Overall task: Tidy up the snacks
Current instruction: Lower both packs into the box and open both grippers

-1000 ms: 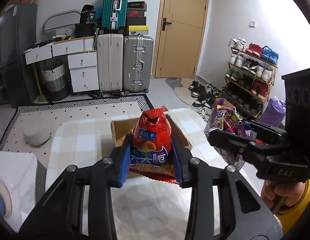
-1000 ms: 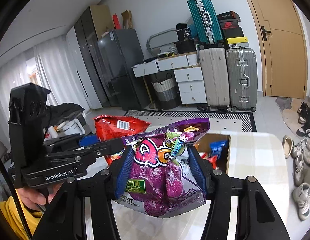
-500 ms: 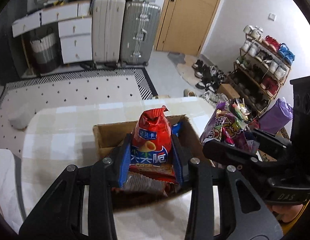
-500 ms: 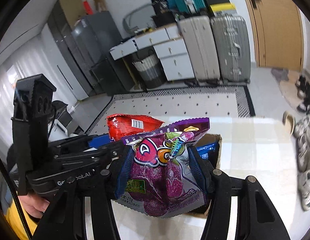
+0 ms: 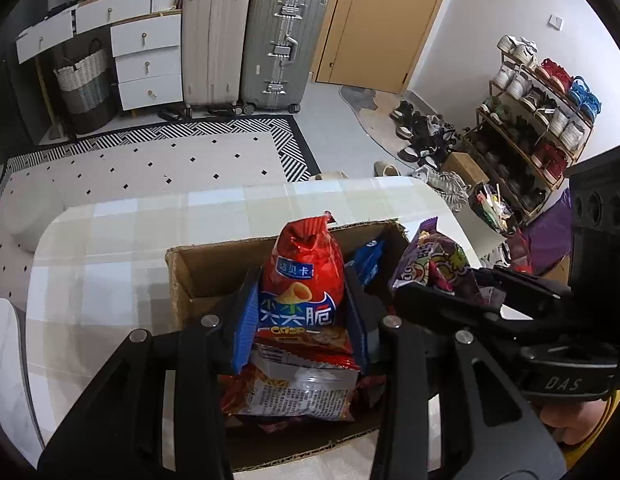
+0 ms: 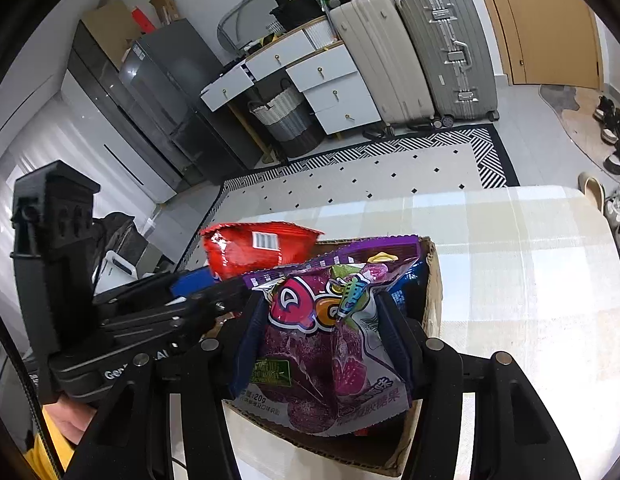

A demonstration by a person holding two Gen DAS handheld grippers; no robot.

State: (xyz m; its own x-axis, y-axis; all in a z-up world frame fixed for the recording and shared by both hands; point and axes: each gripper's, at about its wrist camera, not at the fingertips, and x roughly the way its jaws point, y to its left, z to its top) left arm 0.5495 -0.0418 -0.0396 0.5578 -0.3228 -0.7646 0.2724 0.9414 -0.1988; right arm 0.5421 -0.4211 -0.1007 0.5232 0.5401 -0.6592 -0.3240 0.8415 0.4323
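The red foil crisp bag with a blue label and white lettering [image 5: 303,292] is held upright between the blue pads of the left gripper [image 5: 301,320], which is clenched on its lower half; the bag's crimped top stands clear above the pads. It hangs over the open brown cardboard box [image 5: 213,264], above a silver-and-red snack packet [image 5: 297,392] already lying in the near part of the box. The purple gummy-candy bag with pink and orange lettering [image 6: 326,336] is grasped in the same manner by the right gripper [image 6: 322,340], whose pads press on both sides of its middle; this bag is positioned over the right half of the box, just beside the red bag. A blue snack packet [image 5: 370,260] is seen against the far right inner wall of the box. The box rests on a table covered with a pale checked cloth [image 5: 109,248], with free cloth to the left of it and beyond it. The step in hand is judged to be the placing of both bags into the box. For the next move, each bag should be lowered until it rests on the contents or the box floor, after which the pads are to be released and the grippers drawn upward and apart. As the two grippers stand close together, care is called for so that they do not collide, and so that the near wall of the box is cleared on withdrawal.
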